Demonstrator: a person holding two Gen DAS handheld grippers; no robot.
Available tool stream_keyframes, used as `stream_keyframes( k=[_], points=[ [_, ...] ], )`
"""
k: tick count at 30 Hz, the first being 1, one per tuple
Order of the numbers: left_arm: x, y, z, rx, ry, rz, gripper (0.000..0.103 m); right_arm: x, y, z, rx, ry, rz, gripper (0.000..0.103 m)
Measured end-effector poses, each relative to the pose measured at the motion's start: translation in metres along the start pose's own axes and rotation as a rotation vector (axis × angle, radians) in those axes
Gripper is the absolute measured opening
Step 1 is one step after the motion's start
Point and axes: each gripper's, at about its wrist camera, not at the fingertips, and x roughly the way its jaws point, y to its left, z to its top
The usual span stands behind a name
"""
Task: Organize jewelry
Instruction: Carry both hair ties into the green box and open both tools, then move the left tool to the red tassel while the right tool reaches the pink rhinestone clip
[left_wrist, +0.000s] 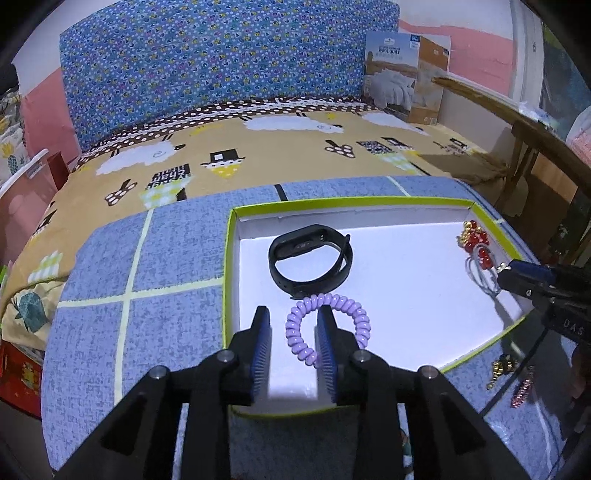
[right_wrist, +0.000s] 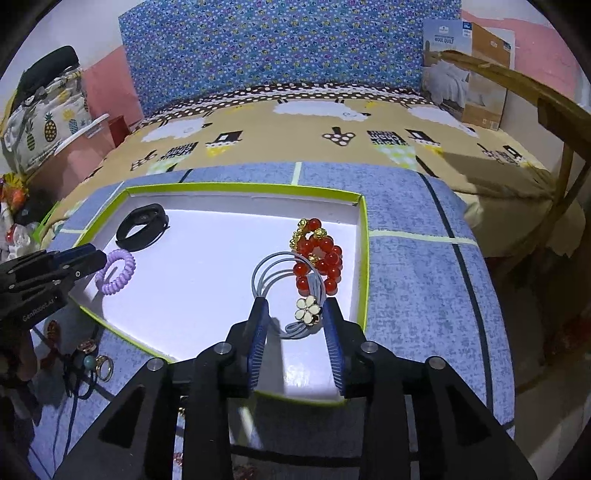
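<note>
A shallow white tray (left_wrist: 369, 295) with a green rim sits on a blue checked cushion (left_wrist: 147, 314). The left gripper (left_wrist: 293, 314) hangs low over the tray's near left part, its two blue-padded fingers partly open. A purple spiral hair tie (left_wrist: 328, 325) lies flat on the tray floor, one side of its loop in the gap between the fingers; whether the pads touch it cannot be told. Just behind it lies a black wristband (left_wrist: 310, 258).

The right gripper (right_wrist: 295, 306) is over the tray's near right part, fingers also partly open. Between them lies a grey hair tie (right_wrist: 280, 273) with a white flower (right_wrist: 307, 309), the flower just beside the right finger. A red bead bracelet (right_wrist: 319, 254) rests against the hair tie. More jewelry (right_wrist: 92, 358) lies on the cushion outside the tray.
</note>
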Motion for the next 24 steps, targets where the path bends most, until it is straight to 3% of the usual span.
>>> stream_keyframes(
  k=[10,24],
  points=[
    [-0.049,-0.002,-0.013,-0.005,-0.086,-0.010,0.030,-0.046,0.009,-0.011,0.000,-0.082,0.012,0.032],
    [-0.122,-0.013,-0.065,-0.029,-0.173,-0.049,0.030,-0.120,0.027,-0.062,0.014,-0.187,0.067,0.032]
  ],
)
